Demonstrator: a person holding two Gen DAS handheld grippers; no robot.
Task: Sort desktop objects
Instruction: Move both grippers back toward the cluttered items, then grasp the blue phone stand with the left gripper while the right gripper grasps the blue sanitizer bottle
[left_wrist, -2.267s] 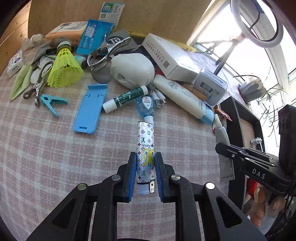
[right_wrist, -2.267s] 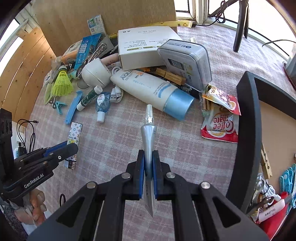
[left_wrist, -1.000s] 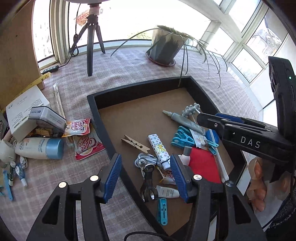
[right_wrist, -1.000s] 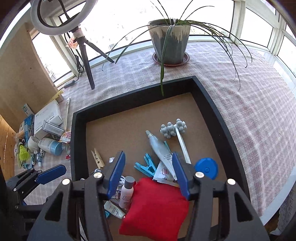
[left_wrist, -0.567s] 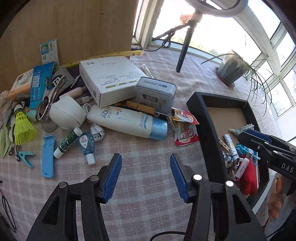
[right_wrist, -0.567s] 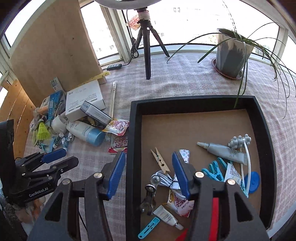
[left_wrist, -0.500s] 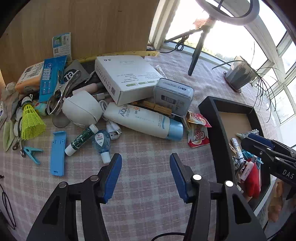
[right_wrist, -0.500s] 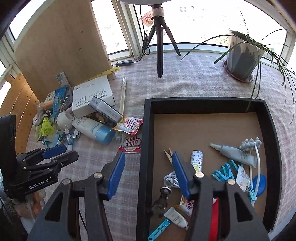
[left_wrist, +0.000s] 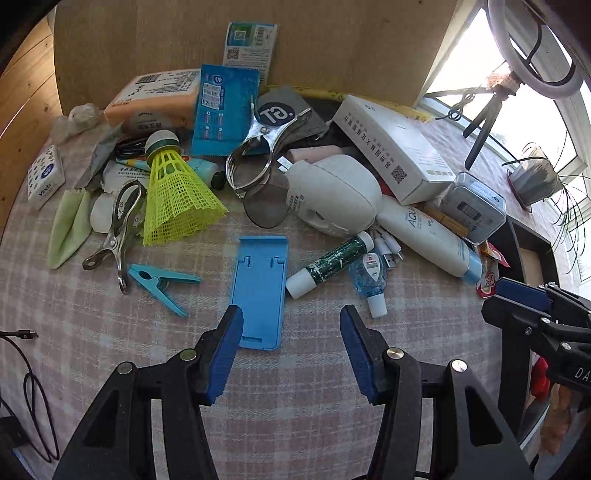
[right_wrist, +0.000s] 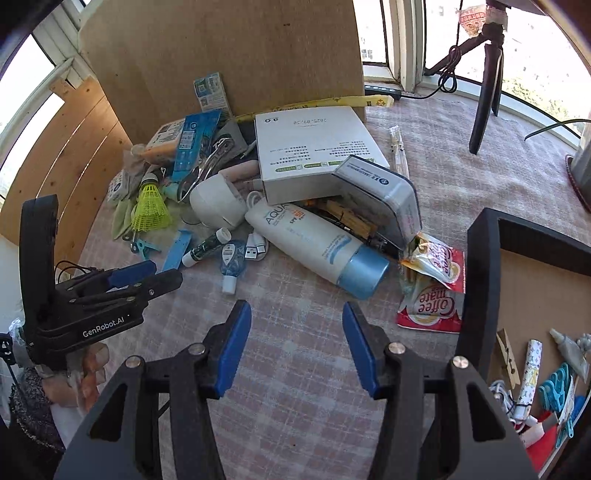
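Clutter pile (right_wrist: 258, 206) left — tray (right_wrist: 480, 280) right

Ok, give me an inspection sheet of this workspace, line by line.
Surface: checked cloth on the table.
Job's things: blue phone stand, glue stick, sanitizer bottle, blue peg and shuttlecock lie loose; black tray already holds sorted items.
Clutter: white box, sunscreen tube, coffee sachets, piled together.
Grippers: left hand-held gripper open, empty, above the phone stand; right hand-held gripper open, empty.
Cables: black cable at the table's left edge.
Surroundings: cardboard panel, tripod, windows.
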